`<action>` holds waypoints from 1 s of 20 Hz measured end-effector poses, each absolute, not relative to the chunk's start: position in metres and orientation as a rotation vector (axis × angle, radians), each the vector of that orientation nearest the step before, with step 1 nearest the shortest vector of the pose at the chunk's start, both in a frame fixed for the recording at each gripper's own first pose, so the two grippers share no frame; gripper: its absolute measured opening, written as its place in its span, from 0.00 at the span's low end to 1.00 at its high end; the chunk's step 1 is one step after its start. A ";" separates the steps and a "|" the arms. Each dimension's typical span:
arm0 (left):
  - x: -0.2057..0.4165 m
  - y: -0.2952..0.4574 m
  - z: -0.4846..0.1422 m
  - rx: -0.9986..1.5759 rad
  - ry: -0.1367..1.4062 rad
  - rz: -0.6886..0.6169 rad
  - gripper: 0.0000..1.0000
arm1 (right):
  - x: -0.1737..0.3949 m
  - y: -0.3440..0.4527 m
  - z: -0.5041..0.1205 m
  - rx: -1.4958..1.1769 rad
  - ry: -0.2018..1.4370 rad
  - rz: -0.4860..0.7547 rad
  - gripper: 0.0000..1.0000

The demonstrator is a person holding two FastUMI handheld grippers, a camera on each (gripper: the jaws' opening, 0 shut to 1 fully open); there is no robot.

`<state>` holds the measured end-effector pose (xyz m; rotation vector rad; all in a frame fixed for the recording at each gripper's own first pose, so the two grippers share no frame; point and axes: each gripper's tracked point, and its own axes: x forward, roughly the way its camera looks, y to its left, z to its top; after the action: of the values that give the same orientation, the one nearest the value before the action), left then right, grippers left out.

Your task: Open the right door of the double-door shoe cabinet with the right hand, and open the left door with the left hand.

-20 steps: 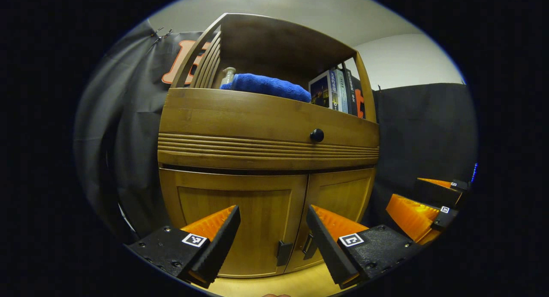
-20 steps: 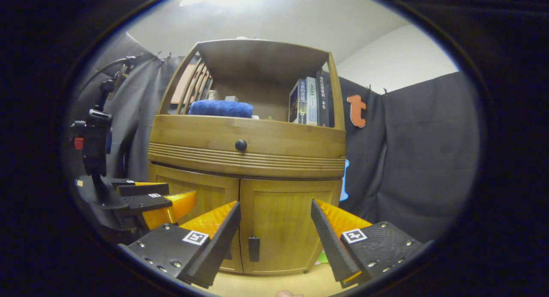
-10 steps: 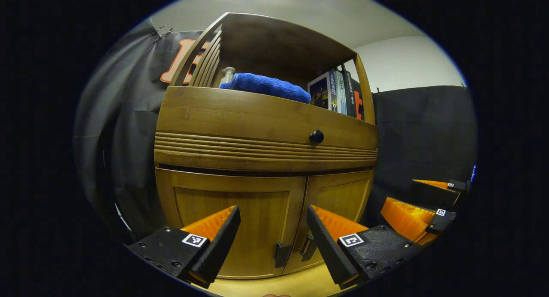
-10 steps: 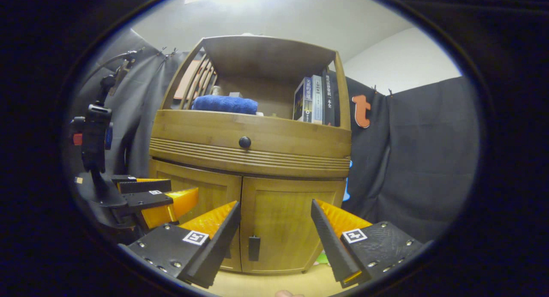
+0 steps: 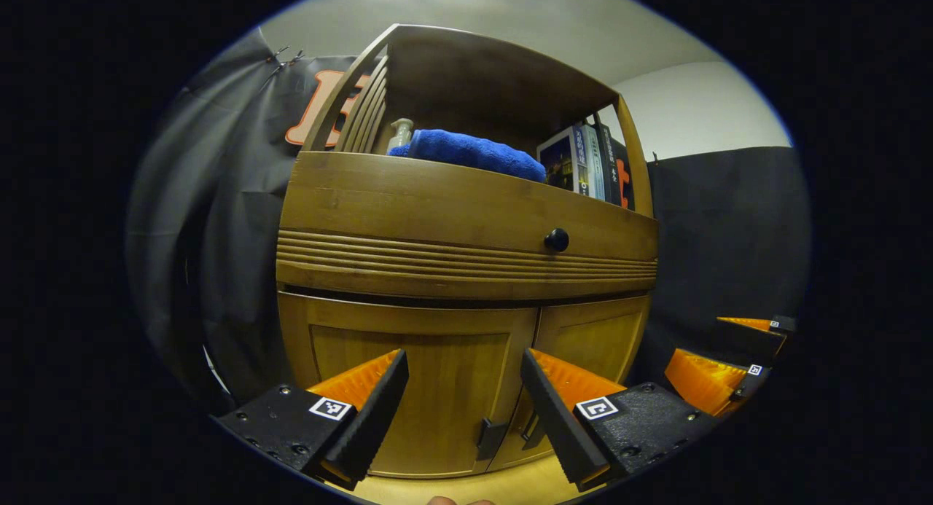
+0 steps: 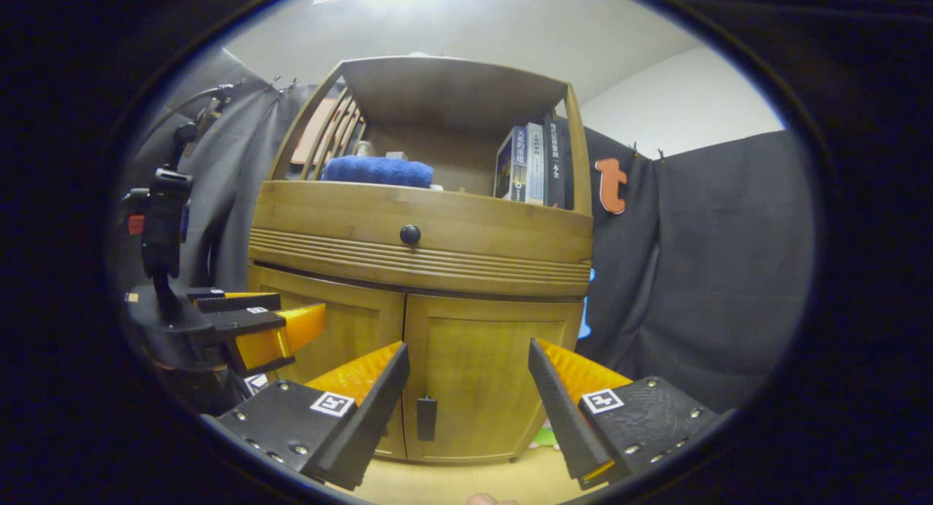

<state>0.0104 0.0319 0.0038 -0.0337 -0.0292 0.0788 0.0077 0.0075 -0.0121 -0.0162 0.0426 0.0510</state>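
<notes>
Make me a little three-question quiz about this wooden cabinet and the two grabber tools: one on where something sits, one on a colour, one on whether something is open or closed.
1. Where does the towel lie?
A. On the floor
B. On the open shelf above the drawer
C. Between a gripper's fingers

2. What colour is the towel?
A. Blue
B. Red
C. White

3. How do the two lower doors stand?
A. Both swung wide
B. Only the right one open
C. Both closed

Answers:
1 B: the towel rests on the shelf beside the books, above the drawer knob.
2 A: it shows blue in both views.
3 C: the left door and right door sit flush, their handles untouched; the left gripper and right gripper hang open in front, apart from the wood.
</notes>
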 end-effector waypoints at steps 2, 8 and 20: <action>0.008 0.036 0.007 -0.036 -0.032 0.088 0.96 | 0.008 0.007 -0.015 -0.004 0.047 0.057 0.98; -0.002 0.055 0.007 -0.027 -0.030 0.143 0.96 | 0.019 0.024 -0.032 0.007 0.081 0.095 0.98; -0.005 0.078 -0.002 0.018 -0.013 0.166 0.96 | 0.053 0.034 -0.083 0.052 0.159 0.084 0.97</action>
<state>-0.0052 0.0785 -0.0024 0.0184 -0.0126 0.1655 0.0529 0.0343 -0.0829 0.0516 0.1586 0.0840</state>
